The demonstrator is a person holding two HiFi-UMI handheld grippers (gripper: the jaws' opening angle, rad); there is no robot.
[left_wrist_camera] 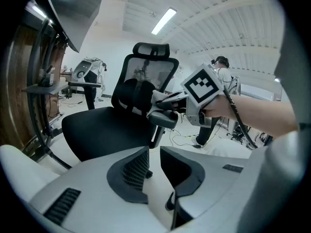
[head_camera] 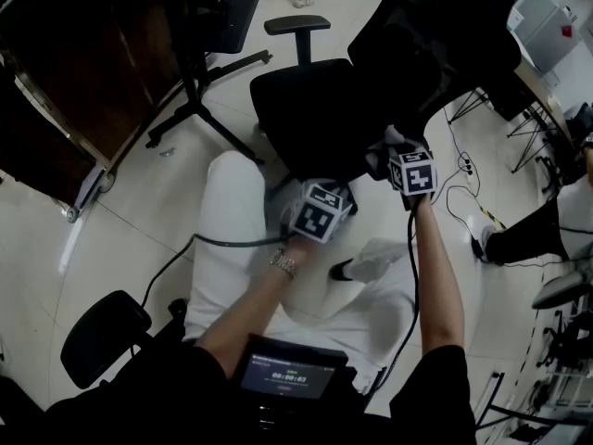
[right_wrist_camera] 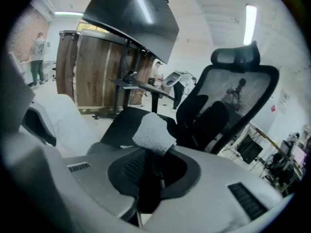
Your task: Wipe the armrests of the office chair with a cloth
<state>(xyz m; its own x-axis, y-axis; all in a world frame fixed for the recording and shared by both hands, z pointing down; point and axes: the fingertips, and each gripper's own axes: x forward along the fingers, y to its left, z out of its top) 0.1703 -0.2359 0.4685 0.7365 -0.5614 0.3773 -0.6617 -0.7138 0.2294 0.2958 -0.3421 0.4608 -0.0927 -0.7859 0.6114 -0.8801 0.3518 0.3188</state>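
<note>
A black office chair [head_camera: 315, 109] with a mesh back [head_camera: 435, 35] stands in front of me. Its far armrest [head_camera: 296, 26] is bare. My right gripper [head_camera: 400, 160] is shut on a white cloth [right_wrist_camera: 154, 131] and holds it at the near armrest [left_wrist_camera: 163, 118], by the seat's right side. In the left gripper view the cloth [left_wrist_camera: 163, 97] lies on top of that armrest pad. My left gripper [head_camera: 313, 211] hangs lower, in front of the seat, and its jaws [left_wrist_camera: 154, 152] stand slightly open with nothing between them.
A wooden desk [head_camera: 83, 72] with black legs [head_camera: 199, 82] stands at the left. Another chair's seat [head_camera: 97, 336] sits at the lower left. Cables [head_camera: 463, 170] lie on the floor at the right, next to a seated person's leg [head_camera: 528, 235].
</note>
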